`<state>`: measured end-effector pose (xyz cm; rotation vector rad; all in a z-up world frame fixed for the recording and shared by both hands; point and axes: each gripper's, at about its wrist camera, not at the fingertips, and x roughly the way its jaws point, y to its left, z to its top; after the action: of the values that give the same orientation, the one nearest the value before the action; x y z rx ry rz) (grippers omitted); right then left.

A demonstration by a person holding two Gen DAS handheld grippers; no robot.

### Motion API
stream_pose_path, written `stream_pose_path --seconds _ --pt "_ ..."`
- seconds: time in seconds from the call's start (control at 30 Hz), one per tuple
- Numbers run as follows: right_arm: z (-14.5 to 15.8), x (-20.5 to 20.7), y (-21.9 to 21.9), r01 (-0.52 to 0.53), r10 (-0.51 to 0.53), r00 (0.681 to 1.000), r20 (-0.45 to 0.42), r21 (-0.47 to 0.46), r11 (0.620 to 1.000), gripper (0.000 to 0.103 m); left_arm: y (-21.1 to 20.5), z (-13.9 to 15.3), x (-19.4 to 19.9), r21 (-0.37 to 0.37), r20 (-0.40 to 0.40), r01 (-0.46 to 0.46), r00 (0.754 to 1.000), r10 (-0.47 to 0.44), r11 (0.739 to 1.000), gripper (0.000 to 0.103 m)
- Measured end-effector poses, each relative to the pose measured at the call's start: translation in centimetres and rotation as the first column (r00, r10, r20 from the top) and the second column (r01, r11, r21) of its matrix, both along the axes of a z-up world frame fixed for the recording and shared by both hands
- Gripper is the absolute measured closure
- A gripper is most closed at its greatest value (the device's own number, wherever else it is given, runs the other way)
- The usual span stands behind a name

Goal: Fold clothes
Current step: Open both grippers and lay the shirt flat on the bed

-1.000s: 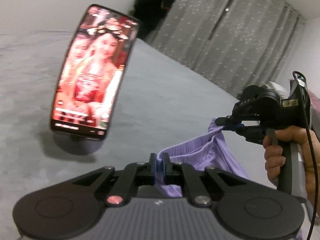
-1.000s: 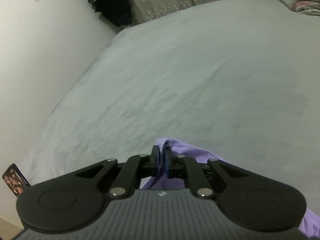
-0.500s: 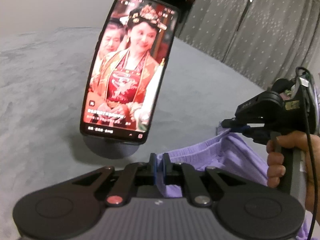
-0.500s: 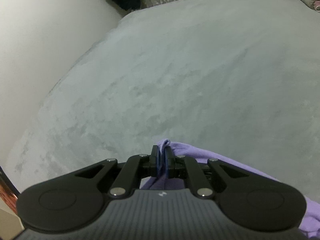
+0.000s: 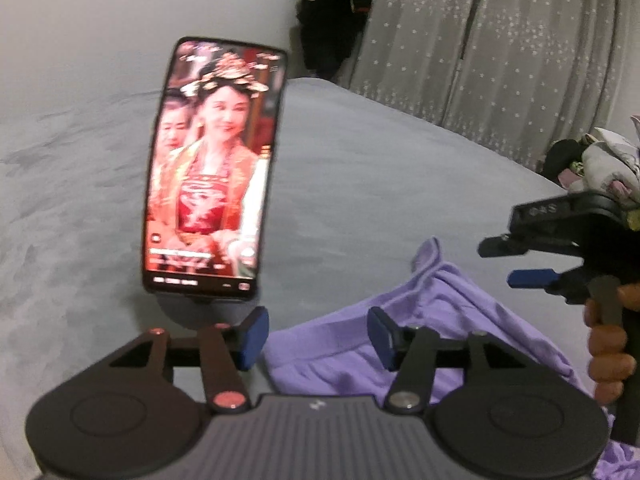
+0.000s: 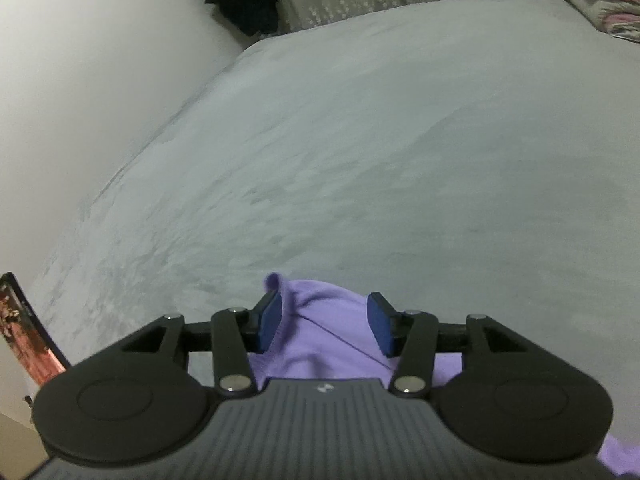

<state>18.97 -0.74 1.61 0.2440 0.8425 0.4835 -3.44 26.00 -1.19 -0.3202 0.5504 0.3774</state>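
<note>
Both grippers spread wide, nothing held.
Left gripper (image 5: 316, 336) and right gripper (image 6: 324, 322) hover above the purple garment (image 5: 440, 320), which lies crumpled on the grey bed (image 6: 380, 140); a lit phone (image 5: 212, 176) stands beyond, curtains (image 5: 500, 48) farthest.

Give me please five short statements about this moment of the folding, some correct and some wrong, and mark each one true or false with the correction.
1. The left gripper is clamped on the purple garment. False: its jaws stand open and the cloth lies on the grey bed.
2. The right gripper is open. True.
3. A phone stands upright on the bed with its screen lit. True.
4. The phone lies face down on the garment. False: it stands on a small base, beside the cloth and apart from it.
5. A hand holds the right gripper's handle. True.
</note>
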Motion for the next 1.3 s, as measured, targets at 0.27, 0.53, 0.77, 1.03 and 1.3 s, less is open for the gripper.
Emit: stream_pose_path --seconds 0.27,0.53,0.77,1.03,1.3 --pt "0.7 -1.9 -6.4 0.07 -0.07 0.998 0.008 -0.011 0.997 0.051 -3.6 0.7 0.3 0.017 0.004 0.109 0.994 -0.109 0.994 0.036" --pt "0.9 -4.3 -12.2 0.129 -0.129 0.992 -0.001 -0.013 0.992 0.051 -7.2 0.5 1.6 0.029 -0.034 0.206 0.978 -0.205 0.978 0.034" --pt "0.2 -6.9 -17.1 0.167 -0.167 0.986 -0.023 -0.003 0.986 0.051 -10.3 -0.1 2.2 0.026 -0.064 0.304 0.951 -0.302 0.952 0.034" --pt "-0.6 -10.3 -22.6 0.214 -0.212 0.975 -0.059 0.026 0.976 0.051 -13.8 -0.7 2.4 0.007 -0.06 0.429 0.902 -0.428 0.903 0.036" --pt "-2.4 -13.2 -25.0 0.163 -0.149 0.981 -0.127 0.101 0.982 0.051 -17.1 -1.4 3.1 0.009 -0.064 0.509 0.859 -0.507 0.861 0.038"
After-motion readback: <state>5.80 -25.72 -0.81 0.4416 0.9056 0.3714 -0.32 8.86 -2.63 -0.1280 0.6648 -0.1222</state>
